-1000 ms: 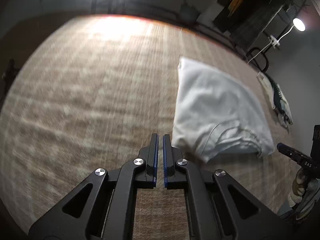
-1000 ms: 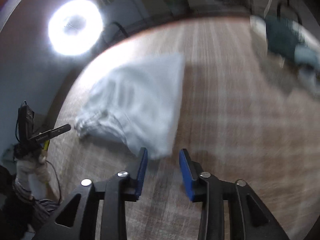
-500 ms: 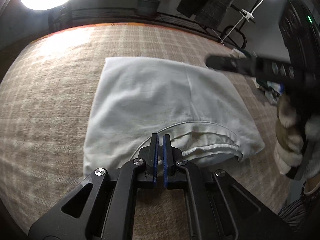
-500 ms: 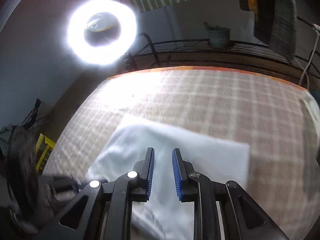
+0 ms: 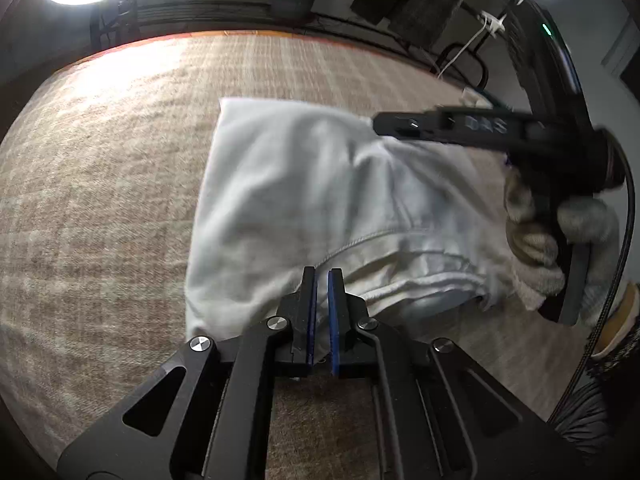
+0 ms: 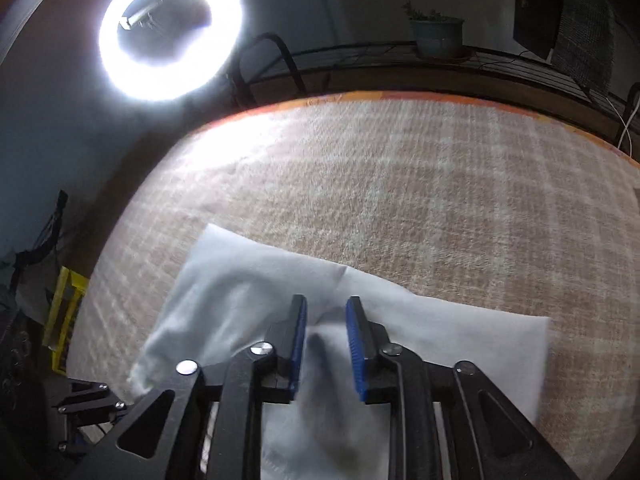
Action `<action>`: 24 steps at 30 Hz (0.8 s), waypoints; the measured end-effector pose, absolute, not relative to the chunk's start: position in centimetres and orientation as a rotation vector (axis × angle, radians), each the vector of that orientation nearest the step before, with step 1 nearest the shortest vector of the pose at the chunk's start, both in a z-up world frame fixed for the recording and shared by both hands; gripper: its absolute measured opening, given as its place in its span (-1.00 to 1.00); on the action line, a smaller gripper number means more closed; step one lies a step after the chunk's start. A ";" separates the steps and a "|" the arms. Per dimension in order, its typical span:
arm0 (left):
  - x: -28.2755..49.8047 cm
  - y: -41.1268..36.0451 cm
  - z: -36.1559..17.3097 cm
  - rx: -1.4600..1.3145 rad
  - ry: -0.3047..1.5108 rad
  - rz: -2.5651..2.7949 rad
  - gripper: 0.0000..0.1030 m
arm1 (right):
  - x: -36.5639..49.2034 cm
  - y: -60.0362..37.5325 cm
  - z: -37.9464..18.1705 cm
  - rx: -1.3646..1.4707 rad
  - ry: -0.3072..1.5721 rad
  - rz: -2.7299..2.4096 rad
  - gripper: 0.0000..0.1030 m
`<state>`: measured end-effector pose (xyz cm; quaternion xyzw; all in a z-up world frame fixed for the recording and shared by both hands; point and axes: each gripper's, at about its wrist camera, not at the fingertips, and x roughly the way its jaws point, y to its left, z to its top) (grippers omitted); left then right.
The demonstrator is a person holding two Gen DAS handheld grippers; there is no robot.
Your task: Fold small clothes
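White garment (image 5: 304, 200), folded: lying on the plaid beige cloth (image 5: 100, 208), its hemmed and ribbed edges facing the left gripper (image 5: 321, 280). Left gripper: hovering at the garment's near edge, its 2 blue-lined jaws nearly together with a thin gap, grasping nothing that shows. Right gripper (image 6: 326, 312): poised over the garment (image 6: 440, 332), jaws parted, cloth showing between them; whether it is pinching fabric cannot be told. In the left view the right gripper (image 5: 404, 126) is reaching over the garment's far right corner, its side lettered "DAS", held by a gloved hand (image 5: 560, 236). Bare cloth is lying open left of and beyond the garment, up to an orange border (image 6: 440, 98). Ring light (image 6: 170, 30): shining beyond the edge.
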<state>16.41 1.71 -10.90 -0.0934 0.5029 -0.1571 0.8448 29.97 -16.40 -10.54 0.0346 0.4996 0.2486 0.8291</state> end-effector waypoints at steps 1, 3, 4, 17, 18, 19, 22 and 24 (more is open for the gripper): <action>16.4 2.2 -10.3 -0.203 1.044 -0.328 -0.72 | 29.6 -17.0 -9.8 0.083 1.047 0.524 -0.28; 16.5 3.8 -9.1 -0.219 0.994 -0.299 -0.01 | 28.4 -18.8 -8.1 0.109 1.024 0.520 -0.27; 16.7 4.6 -8.7 -0.237 0.976 -0.285 0.01 | 27.8 -19.7 -7.6 0.125 1.019 0.518 -0.27; 19.3 11.3 -14.1 -0.744 1.130 -0.268 0.01 | 21.5 -33.3 -11.8 0.583 1.160 0.477 -0.18; 19.5 11.3 -14.2 -0.754 1.129 -0.271 0.01 | 21.6 -33.7 -12.4 0.623 1.168 0.495 -0.18; 19.6 11.1 -14.2 -0.752 1.128 -0.275 0.01 | 21.6 -33.6 -12.9 0.643 1.172 0.501 -0.18; 20.2 10.4 -14.2 -0.721 1.127 -0.281 0.01 | 22.3 -33.3 -14.0 0.677 1.187 0.519 -0.18; 20.4 10.0 -14.1 -0.704 1.120 -0.282 0.01 | 22.9 -32.6 -14.6 0.694 1.194 0.543 -0.18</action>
